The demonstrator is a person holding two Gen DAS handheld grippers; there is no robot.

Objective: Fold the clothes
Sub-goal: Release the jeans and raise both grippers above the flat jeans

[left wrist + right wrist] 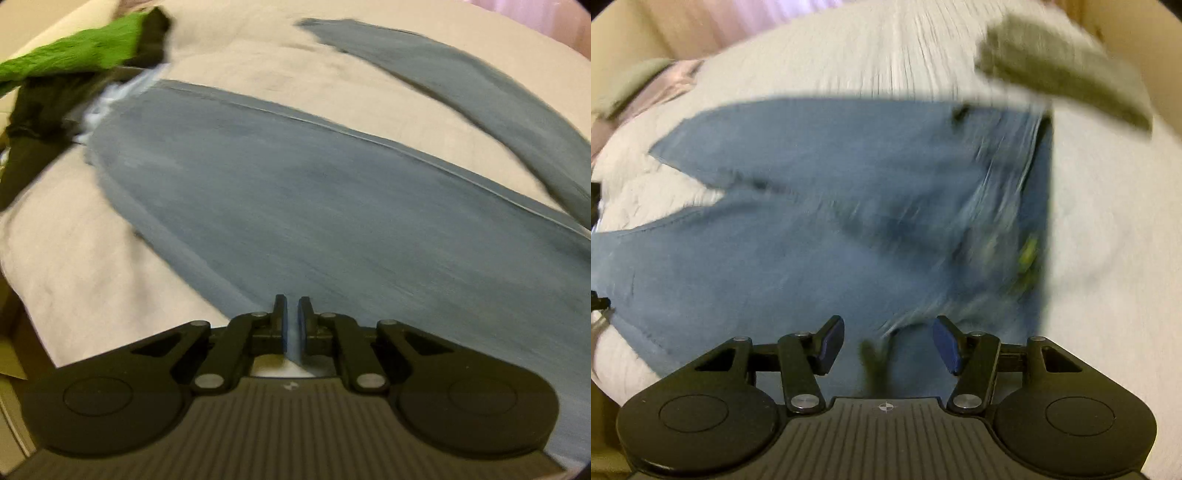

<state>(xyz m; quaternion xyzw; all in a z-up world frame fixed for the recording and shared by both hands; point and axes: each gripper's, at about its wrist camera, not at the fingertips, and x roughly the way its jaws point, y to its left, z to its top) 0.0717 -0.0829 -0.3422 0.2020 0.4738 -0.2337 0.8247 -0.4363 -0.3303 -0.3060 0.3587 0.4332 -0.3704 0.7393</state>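
Blue jeans [295, 206] lie spread over a cream bedsheet [92, 258], one leg running down to my left gripper [292, 302] and the other leg [461, 85] angling off to the right. The left jaws stand almost together, with a thin pale-blue strip of the jeans' cloth pinched between the pads. In the right wrist view the jeans [812, 240] fill the middle, waistband to the right, both legs pointing left. My right gripper [888, 328] hovers open over the waist area with nothing between its pads. Both views are blurred.
A green cloth [74, 55] and a black garment [37, 122] lie heaped at the sheet's upper left. An olive-grey folded garment [1063, 70] rests on the sheet [1108, 221] beyond the waistband. Pink fabric [738, 18] shows past the bed's far edge.
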